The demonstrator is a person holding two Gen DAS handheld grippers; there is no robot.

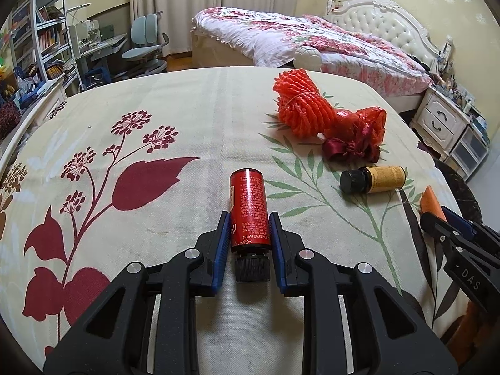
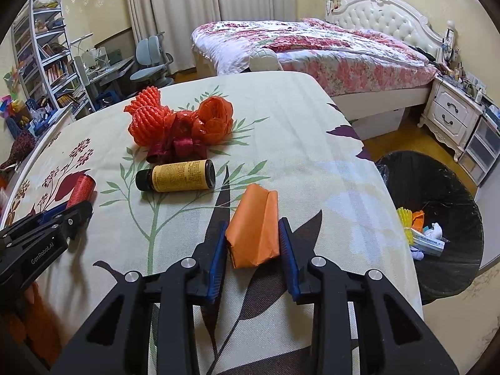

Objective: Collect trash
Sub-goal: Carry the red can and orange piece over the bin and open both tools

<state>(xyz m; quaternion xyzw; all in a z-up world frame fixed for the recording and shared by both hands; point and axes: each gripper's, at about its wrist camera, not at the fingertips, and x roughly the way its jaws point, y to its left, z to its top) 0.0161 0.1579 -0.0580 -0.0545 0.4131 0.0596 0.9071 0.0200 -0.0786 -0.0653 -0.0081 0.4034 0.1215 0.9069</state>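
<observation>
we're low over a table [image 1: 193, 118] draped in a cream cloth printed with dark red flowers and green leafy stems. nearest the left wrist camera, the left gripper [image 1: 249, 223] has a finger on either side of a small red bottle [image 1: 248, 209] lying on its side, black cap toward the camera; both blue pads look to be touching the red label, so it reads as gripping the bottle. in the right wrist view, the right gripper [image 2: 253, 229] brackets a folded orange paper [image 2: 254, 228] lying flat on the cloth, the left pad against the paper's edge and the right pad at its other side, closed in on it. off to that camera's left the left gripper shows up again [image 2: 79, 212] with the red bottle [image 2: 82, 189] poking out past its tip.

a little farther out, a small brown bottle with a yellow label [image 2: 176, 176] lies on its side, between the two grippers and apart from both. beyond it sits a heap of orange-red foam netting, crinkled red plastic and a dark red ribbon [image 2: 178, 125], all bunched together.

off the table's right edge, down on the wood floor, a black bin [image 2: 453, 193] holds a few scraps already. farther back there's a bed with a floral quilt [image 2: 312, 50], a white nightstand [image 2: 450, 112], a desk chair [image 2: 150, 59], bookshelves [image 2: 47, 53] and pale curtains.
</observation>
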